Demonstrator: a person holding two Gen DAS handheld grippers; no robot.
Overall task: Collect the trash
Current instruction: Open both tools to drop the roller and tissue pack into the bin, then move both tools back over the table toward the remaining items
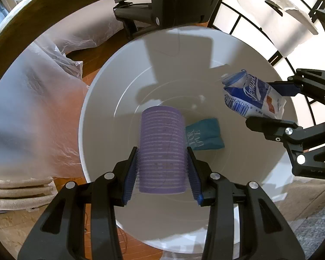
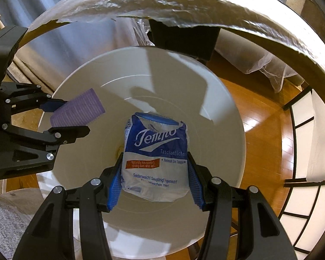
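My left gripper [image 1: 162, 158] is shut on a purple ribbed hair roller [image 1: 161, 149], held over the open white bin [image 1: 101, 91]. A teal wrapper [image 1: 204, 134] lies on the bin's floor just right of the roller. My right gripper [image 2: 155, 171] is shut on a blue and white tissue pack [image 2: 156, 158], also above the bin [image 2: 216, 112]. In the left wrist view the right gripper [image 1: 268, 103] with the tissue pack [image 1: 253, 96] hangs at the right. Across in the right wrist view, the left gripper [image 2: 70, 117] holds the roller [image 2: 78, 108] at the left.
A curved table edge [image 2: 227, 15] wrapped in plastic film arcs over the bin. Clear plastic sheeting [image 1: 32, 99] covers furniture at the left. Wooden floor [image 2: 264, 119] surrounds the bin, with a black-framed white screen [image 2: 303, 143] at the right and folded beige cloth [image 1: 17, 190] at lower left.
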